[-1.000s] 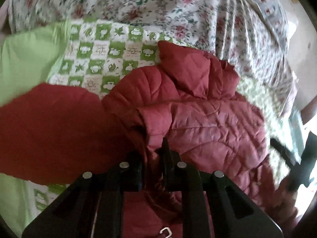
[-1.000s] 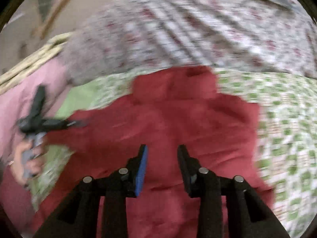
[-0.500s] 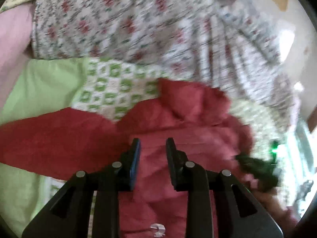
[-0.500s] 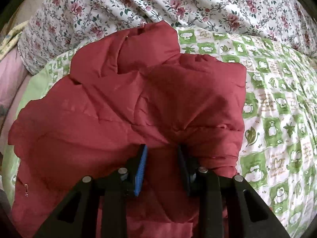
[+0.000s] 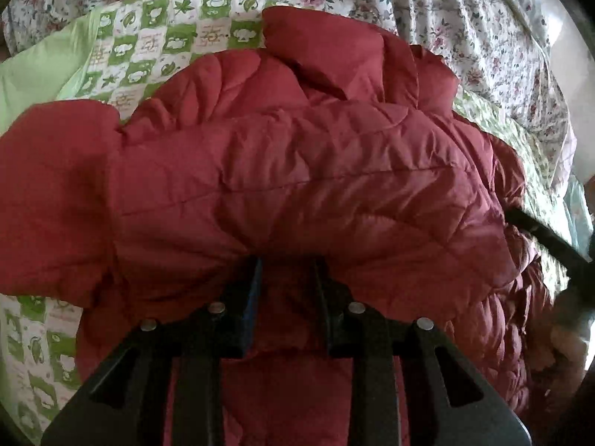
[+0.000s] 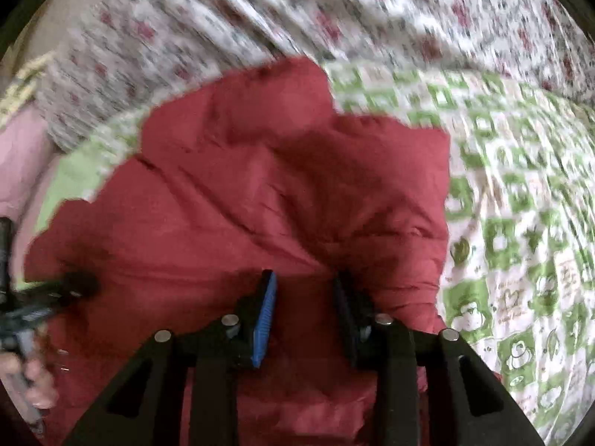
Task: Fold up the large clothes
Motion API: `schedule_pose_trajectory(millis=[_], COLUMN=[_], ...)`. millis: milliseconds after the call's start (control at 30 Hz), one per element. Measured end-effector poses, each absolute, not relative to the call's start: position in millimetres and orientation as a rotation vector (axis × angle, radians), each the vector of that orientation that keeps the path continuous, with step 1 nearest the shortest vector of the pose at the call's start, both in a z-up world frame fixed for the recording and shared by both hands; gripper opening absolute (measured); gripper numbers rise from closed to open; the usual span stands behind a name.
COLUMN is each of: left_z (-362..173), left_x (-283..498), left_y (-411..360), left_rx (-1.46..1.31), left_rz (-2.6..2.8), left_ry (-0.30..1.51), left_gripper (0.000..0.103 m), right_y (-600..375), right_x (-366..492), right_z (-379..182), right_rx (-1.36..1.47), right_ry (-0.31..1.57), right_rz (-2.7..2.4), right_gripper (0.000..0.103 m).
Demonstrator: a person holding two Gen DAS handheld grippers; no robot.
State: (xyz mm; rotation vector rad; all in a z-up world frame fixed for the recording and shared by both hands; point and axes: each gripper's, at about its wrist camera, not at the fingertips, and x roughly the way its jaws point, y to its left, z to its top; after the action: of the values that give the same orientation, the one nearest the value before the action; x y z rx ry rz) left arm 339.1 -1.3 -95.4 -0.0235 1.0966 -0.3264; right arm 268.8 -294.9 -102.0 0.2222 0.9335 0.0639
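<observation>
One red quilted jacket lies on a bed, on top of one green-and-white checked quilt printed with small leaves and animals. Behind the quilt lies one flowered sheet, white with red blossoms, and a strip of pink fabric shows at the left edge of the right wrist view. Two tools are in play, one in each hand.

The left tool points steeply down at the jacket. Its jaws stand a narrow way apart, with a fold of red fabric bulging between and over the fingertips; whether the pads actually press on the cloth cannot be told, since the puffed fabric hides the tips. In the right wrist view this tool shows again at the far left, its tip resting against the jacket's edge, with part of the person's left hand below it.

The right tool also points down at the jacket, its jaws a moderate way apart and opening. Red fabric lies between them, with the blue pad standing clear of the cloth on its side. That view is blurred.

The jacket is bunched rather than flat: a thick puffy roll runs across its middle, the collar end points toward the flowered sheet, and one sleeve spreads out to the left over the quilt. Its stitched diamond pattern shows on the right side.
</observation>
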Motion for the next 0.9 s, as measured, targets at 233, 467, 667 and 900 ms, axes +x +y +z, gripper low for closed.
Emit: schedule_pose_trajectory(millis=[233, 467, 667, 900], left_z=[-98.9, -106.4, -105.8, -86.0], left_x=[344.2, 345.4, 344.8, 332.4], left_y=[-0.8, 9.2, 8.8, 23.8], left_rx=[-0.058, -0.114, -0.111, -0.105], left_rz=[-0.33, -0.369, -0.369, -0.359], left_ry=[1.104, 1.09, 1.089, 1.103], left_gripper=[0.025, 0.024, 0.023, 0.023], right_y=[-274.9, -278.8, -277.6, -277.3], right_x=[292.5, 292.3, 292.2, 292.8], right_z=[-139.8, -156.5, -155.9, -155.2], right_rx=[0.1, 0.082, 0.075, 0.069], right_ry=[1.075, 1.045, 1.034, 1.042], right_rz=[0.006, -0.006, -0.008, -0.01], right_gripper=[0.051, 0.052, 0.052, 0.052])
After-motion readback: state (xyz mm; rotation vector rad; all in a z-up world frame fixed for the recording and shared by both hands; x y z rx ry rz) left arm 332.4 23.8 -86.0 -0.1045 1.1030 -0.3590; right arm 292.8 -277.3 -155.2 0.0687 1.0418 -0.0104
